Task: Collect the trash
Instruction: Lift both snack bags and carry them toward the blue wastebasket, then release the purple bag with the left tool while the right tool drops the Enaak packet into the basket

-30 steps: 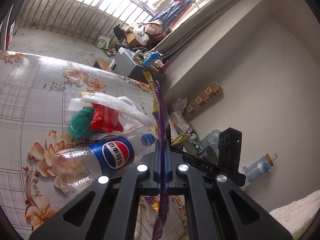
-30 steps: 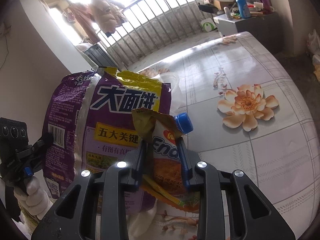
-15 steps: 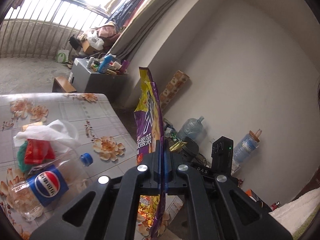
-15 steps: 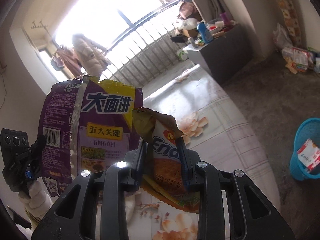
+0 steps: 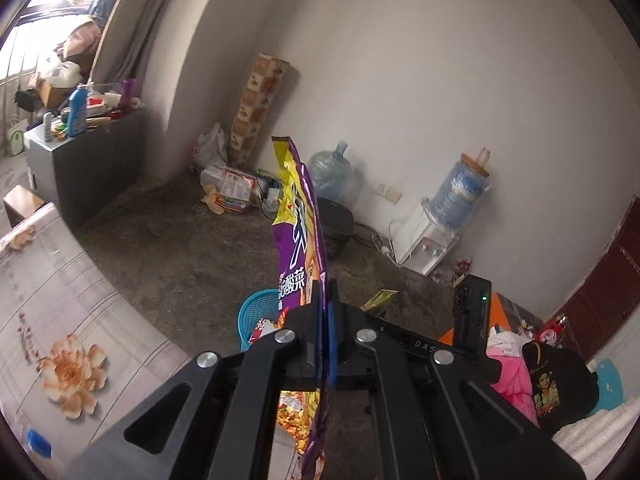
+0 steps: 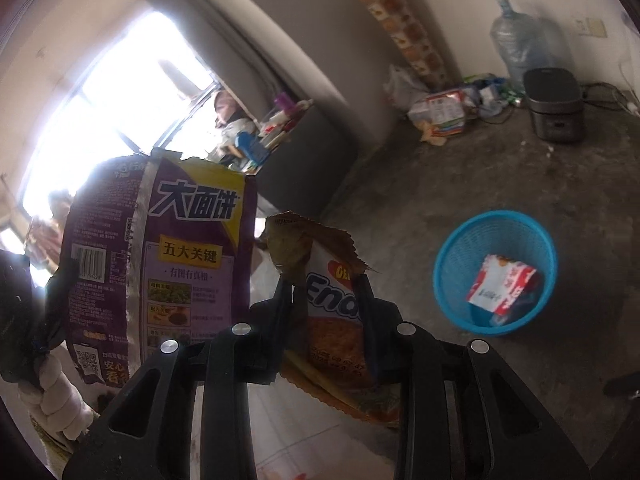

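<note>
**Purple and orange wrappers carried toward the blue basket**

Purple foil filled both views: the left gripper (image 5: 326, 320) was clamped tight on the edge of the large purple noodle wrapper (image 5: 300, 240), which stood edge-on above its jaws and hung below them. The right gripper (image 6: 324, 312) held the smaller orange snack packet (image 6: 332, 304) between partly closed jaws, the packet's torn top poking up between the fingers.

Both grippers pointed forward and somewhat downward across the concrete floor (image 6: 480, 168). The blue mesh basket (image 6: 452, 276) sat on that floor, ahead and to the right in the right wrist view, with a red-and-white packet (image 6: 500, 284) already inside.

To finish the step well, each wrapper probably needed to be brought directly above the basket's rim before release, since such light film could drift sideways; letting go one at a time, low over the opening, seemed the safer course.
</note>
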`<act>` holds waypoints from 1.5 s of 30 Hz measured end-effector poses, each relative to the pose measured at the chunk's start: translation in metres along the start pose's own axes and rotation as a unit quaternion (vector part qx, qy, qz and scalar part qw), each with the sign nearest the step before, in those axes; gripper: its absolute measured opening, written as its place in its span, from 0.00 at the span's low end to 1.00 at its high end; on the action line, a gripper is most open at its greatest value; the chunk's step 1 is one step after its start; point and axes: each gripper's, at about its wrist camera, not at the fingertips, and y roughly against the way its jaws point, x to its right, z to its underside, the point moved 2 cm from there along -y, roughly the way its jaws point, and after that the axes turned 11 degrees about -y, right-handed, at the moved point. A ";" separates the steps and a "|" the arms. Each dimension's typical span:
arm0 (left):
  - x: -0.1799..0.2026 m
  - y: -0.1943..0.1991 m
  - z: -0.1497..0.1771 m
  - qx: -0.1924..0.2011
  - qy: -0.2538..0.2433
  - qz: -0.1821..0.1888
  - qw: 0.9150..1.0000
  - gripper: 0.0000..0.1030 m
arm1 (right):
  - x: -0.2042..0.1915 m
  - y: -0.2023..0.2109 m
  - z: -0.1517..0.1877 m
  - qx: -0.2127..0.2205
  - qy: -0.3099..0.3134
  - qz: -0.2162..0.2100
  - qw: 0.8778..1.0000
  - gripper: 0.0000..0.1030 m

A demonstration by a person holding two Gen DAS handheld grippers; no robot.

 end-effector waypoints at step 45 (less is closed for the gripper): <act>-0.053 -0.139 -0.013 -0.140 0.067 -0.013 0.988 0.50 | 0.170 -0.151 -0.050 -0.106 -0.081 0.169 0.977 0.56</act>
